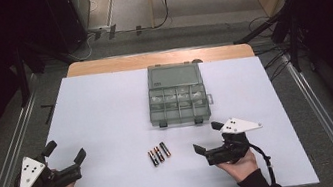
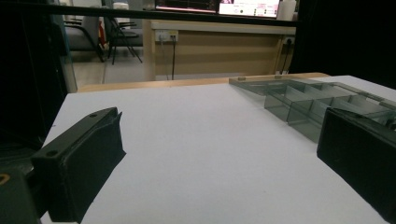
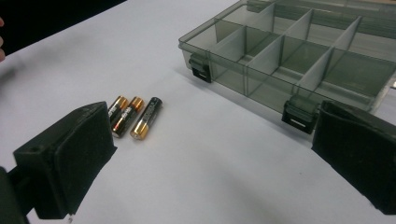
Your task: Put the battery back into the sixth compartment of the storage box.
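Across the desk (image 1: 106, 108), white top, plenty of bare room left and right. Toward the far edge, middle: smoky compartment box (image 1: 178, 103), lid folded back, cells looking empty. Near the front edge, both tools resting in hand. Left gripper (image 1: 65, 155) by the front left corner, jaws spread wide, nothing between them. Right gripper (image 1: 208, 137) toward the front right, jaws likewise apart, gripping nothing, aimed at the gap between box and cells. Smallest last: three batteries (image 1: 159, 154) side by side, touching, long axes running roughly front-to-back, slightly slanted. Just left of the right gripper, clearly the nearer tool; well apart from the left one. Open surface all round for the approach.
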The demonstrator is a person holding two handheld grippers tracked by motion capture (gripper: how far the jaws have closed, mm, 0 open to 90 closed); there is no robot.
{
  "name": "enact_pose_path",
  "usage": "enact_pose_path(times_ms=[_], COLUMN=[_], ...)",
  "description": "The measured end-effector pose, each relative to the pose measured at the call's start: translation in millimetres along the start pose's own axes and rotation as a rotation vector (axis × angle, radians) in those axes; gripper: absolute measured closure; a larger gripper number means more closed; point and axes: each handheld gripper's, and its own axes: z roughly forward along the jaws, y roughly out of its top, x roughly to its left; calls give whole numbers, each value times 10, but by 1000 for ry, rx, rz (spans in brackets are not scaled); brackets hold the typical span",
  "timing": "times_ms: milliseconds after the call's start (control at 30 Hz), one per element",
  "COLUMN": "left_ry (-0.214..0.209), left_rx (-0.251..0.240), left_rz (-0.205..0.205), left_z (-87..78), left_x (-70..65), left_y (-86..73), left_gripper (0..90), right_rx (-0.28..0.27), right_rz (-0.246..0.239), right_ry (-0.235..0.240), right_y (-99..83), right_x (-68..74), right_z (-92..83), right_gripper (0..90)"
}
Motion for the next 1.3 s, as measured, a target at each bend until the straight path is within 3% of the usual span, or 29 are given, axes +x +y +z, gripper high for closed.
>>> enact_pose_path(times_ms=[600,800,933,967,1300], left_ry=[-5,-6,-6,-6,-7], left_rx=[1,2,-2,-2,-5], left_rz=[2,0,-4,-5,-7], left_z=[1,-1,-7,-9,-12], left_x=[-3,-3,-7,-6,-4], left_y=[1,-1,-1,-3,-5], left_gripper=[3,3,3,3,3], right_rx=[116,160,200,233,366], right_rz=[35,8,-20,-27,-20], right_ry=[24,8,-5,-12,-2], right_y=[192,278,316,341,419], right_x=[124,189,238,271,396], right_z=[360,500,577,631,869], right_gripper=[0,3,4,4,4])
